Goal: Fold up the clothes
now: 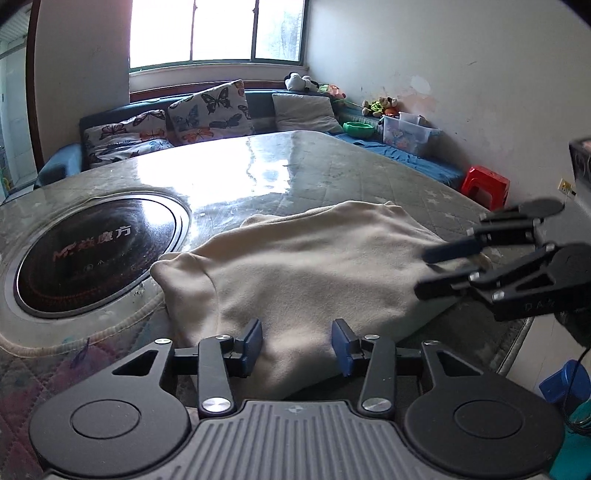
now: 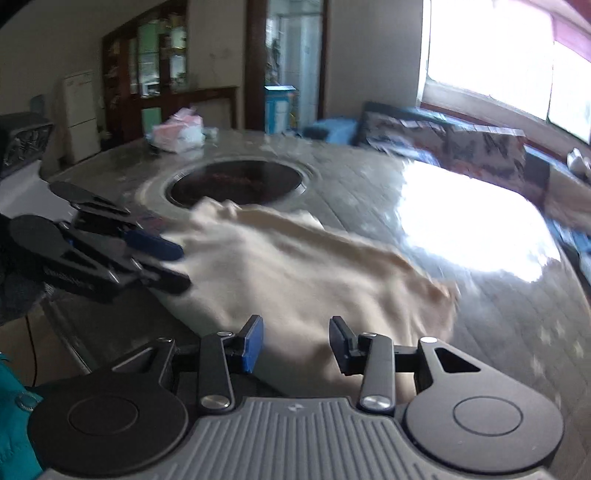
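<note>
Large round tabletop (image 1: 332, 173) under a glossy clear cover, with strong window glare across the far half. Behind, a blue sofa (image 1: 258, 107) with butterfly-print cushions (image 1: 207, 110) below a bright window (image 1: 218, 29); along the right wall a clear storage bin (image 1: 406, 133), soft toys (image 1: 380, 105) and a red stool (image 1: 484, 184).

Set into the tabletop, a round black induction cooktop (image 1: 96, 251) with a metal rim, left of centre in the left wrist view, farther back in the right wrist view (image 2: 236, 181).

Cream-coloured garment (image 1: 306, 273), lying in a loosely folded heap on the near part of the tabletop, one corner reaching the cooktop rim, near edge hanging at the tabletop edge beneath both tools. Same garment blurred in the right wrist view (image 2: 295, 280).

Left tool (image 1: 297, 347), low over the near edge of the garment, blue-padded fingers (image 1: 253, 339) standing moderately apart with cloth seen between them but not pinched. Also visible from the side in the right wrist view (image 2: 173, 266).

Right tool (image 2: 297, 345), likewise moderately parted over the garment's near edge, nothing clamped; seen from the side in the left wrist view (image 1: 432, 269), fingers separated above the garment's right end.

At far left of the right wrist view, a pink-and-white bundle (image 2: 179, 131) on the far tabletop edge.
</note>
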`<state>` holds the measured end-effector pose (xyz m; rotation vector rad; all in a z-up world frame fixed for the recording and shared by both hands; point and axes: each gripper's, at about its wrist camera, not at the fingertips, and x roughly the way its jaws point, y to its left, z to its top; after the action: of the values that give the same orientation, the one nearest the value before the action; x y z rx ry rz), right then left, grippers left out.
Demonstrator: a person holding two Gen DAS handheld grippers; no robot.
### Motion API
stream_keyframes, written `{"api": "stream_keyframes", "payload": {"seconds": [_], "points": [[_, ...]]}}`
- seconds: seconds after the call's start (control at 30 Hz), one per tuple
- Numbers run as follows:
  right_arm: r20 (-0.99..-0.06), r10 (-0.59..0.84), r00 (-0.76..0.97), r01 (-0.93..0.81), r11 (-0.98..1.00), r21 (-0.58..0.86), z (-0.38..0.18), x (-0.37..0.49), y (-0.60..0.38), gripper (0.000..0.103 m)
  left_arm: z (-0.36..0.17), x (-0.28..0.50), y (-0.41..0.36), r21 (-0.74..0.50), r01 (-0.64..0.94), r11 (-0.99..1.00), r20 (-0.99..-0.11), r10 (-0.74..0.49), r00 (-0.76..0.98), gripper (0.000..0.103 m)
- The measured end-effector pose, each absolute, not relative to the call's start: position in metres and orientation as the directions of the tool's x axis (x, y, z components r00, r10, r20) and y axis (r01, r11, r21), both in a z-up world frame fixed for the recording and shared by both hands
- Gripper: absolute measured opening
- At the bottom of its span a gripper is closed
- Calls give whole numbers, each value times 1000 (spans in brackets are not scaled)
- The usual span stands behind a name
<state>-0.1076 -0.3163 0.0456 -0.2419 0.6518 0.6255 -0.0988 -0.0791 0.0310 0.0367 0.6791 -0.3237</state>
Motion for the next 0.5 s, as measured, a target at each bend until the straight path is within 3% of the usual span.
{"api": "stream_keyframes", "payload": {"seconds": [0.5], "points": [[-633,452,628,-515,852,97,47,-108,-355,42,42,-102,-57,-110,224,969,-607,-243,756,53]]}}
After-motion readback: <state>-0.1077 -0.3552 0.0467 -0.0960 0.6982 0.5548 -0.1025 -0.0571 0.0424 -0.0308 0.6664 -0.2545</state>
